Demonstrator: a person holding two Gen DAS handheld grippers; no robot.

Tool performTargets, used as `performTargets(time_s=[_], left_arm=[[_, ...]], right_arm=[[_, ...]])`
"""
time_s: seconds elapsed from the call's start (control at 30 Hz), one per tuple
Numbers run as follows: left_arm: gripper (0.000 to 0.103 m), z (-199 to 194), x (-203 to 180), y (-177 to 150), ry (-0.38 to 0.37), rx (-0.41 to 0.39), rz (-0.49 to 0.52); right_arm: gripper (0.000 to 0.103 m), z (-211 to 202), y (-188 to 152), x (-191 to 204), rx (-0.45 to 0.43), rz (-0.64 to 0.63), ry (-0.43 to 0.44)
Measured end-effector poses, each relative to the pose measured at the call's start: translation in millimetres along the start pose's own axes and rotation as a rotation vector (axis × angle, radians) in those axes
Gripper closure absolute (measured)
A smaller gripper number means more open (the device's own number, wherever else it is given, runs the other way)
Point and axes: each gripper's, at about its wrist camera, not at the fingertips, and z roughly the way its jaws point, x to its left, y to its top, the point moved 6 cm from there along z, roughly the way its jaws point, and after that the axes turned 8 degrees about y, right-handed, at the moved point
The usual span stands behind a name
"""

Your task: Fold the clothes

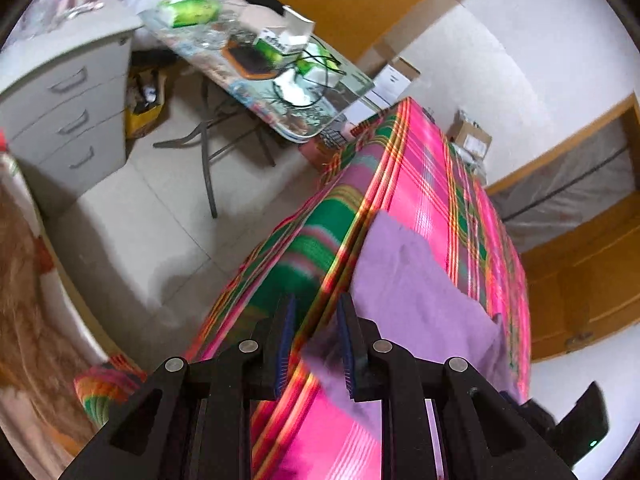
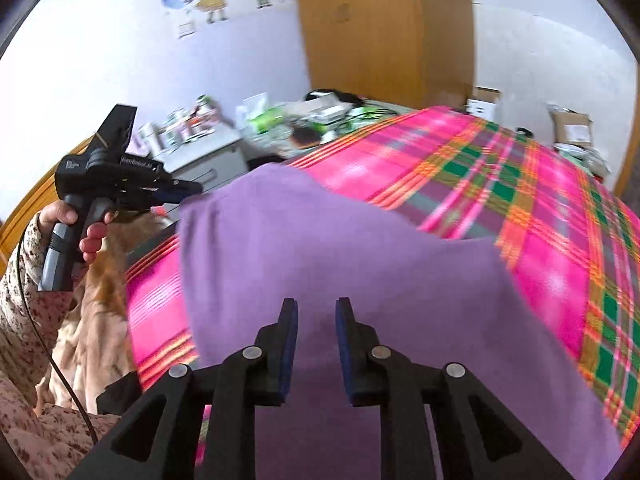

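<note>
Purple garment (image 2: 360, 264), spread on plaid-covered bed (image 2: 560, 208)

Left gripper (image 1: 316, 320): jaws parted, empty, at the garment's nine-o'clock edge. Right gripper (image 2: 316, 320): jaws apart, nothing clamped, hovering over the six-o'clock hem. Advice: pinch matching corners evenly, lift together, keep the fold line straight.

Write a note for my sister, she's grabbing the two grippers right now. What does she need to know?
Left gripper: jaws apart, empty, over the near edge of the plaid bedcover, right beside the purple garment.
Right gripper: jaws apart, empty, above the middle of the purple garment.
The garment lies spread on the bedcover, one side already laid over.
Left to do: grip an edge, fold again, smooth it flat.
</note>
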Motion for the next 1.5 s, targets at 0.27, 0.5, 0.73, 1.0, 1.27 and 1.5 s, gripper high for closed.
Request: performTargets(time_s=[0.27,0.5,0.73,1.0,1.27,1.5], left_arm=[[0.081,-8,13,-35,-0.062,0.033,-0.079],[0.081,2,2,-38,-0.127,0.051,-0.098],[0.075,10,-4,-30,-0.134,0.06,-0.118],[0.075,6,0,-43,-0.195,0.081,-0.173],[0.075,11,-2,-38,-0.227,0.078,-0.199],[0.094,1,2,-33,-0.253,-0.012,-0.214]], right_arm=[[0.072,43,0,67,0.048,-0.122,0.11],[0.072,74,3,86,0.102,-0.195,0.033],[0.084,82,20,65,0.067,-0.048,0.064],[0.101,67,33,50,-0.024,0.057,0.07],[0.101,59,37,50,-0.062,0.115,0.148],[0.101,64,30,65,-0.044,0.085,0.17]])
